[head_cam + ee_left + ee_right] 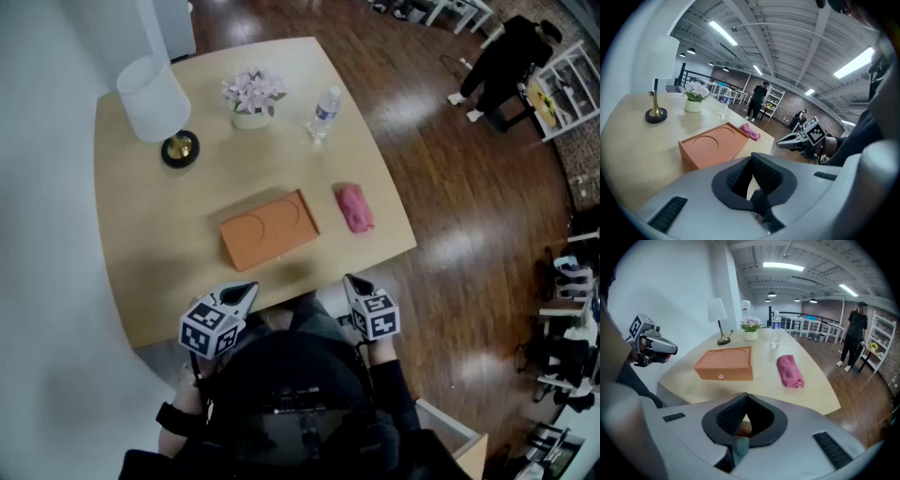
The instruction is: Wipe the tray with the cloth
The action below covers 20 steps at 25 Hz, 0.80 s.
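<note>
**While Both Hand-Held Grippers Are Being Held Shut, Cloth and Tray Are Lying Untouched**

Since no grasp is being made yet, the left hand-held gripper (248, 289) and the right hand-held gripper (352, 279) are being held close to the person's body, at the near edge of the desk (150, 244). Each is being tilted down toward the work. Both pairs of jaws are being held together, pad against pad, and nothing is being gripped by either one.

Further in, the orange tray (269, 228) is being presented near the middle of the desk, flat, with its round recesses facing up, so its top is being left open to a wipe. To its right, apart from it and nearer the desk's right edge, the pink cloth (354, 207) is lying bunched into a roll. That side is probably being favoured for a pick by the right hand-held gripper, whose jaws would first have to be opened. The left one is likely being reserved for steadying the tray.

Along the far edge, a lamp (155, 98), a pot of flowers (253, 98) and a water bottle (325, 106) are being kept well clear of the wiping area. The task is being judged as not yet begun.
</note>
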Available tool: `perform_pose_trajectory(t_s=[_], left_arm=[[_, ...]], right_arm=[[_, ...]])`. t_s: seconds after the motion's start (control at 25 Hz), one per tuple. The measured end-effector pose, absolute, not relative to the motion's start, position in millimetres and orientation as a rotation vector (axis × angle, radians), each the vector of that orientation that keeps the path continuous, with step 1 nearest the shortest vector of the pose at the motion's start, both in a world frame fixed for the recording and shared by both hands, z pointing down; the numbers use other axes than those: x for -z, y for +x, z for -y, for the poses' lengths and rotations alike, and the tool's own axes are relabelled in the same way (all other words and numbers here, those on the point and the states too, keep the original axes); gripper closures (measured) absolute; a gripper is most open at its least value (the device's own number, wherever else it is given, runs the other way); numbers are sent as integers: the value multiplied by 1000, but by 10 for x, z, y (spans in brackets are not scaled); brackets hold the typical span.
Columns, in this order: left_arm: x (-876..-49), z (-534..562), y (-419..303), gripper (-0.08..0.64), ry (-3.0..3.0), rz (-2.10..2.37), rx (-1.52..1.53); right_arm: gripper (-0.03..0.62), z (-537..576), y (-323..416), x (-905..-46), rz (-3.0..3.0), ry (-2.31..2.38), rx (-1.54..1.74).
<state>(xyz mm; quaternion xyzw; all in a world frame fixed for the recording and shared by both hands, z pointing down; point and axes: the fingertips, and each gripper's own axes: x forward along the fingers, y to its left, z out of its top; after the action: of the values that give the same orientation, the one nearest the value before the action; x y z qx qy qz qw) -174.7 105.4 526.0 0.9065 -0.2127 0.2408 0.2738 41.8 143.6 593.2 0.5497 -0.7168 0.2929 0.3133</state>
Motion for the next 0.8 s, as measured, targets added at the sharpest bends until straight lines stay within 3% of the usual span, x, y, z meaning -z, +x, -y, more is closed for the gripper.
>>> perform_pose_trajectory(t_s=[0.28,0.36,0.44,0.8], left_arm=[[-5255,-682,-1721,560,2366,724,-621],[-5253,-585,-1711,560,2337,778,-630],[-5265,-487,-1727,560,2307,835,-652],[-5297,-232,-1972,560,2141,1072,-672]], right_arm=[[569,-461,1178,-6091,1822,1508,-661],[498,-192,1357,-6230,1798,1496,-653],[369,41,1470,-6401,1787,1474,-674],[337,602,1629,-6939,1757,1345,-663]])
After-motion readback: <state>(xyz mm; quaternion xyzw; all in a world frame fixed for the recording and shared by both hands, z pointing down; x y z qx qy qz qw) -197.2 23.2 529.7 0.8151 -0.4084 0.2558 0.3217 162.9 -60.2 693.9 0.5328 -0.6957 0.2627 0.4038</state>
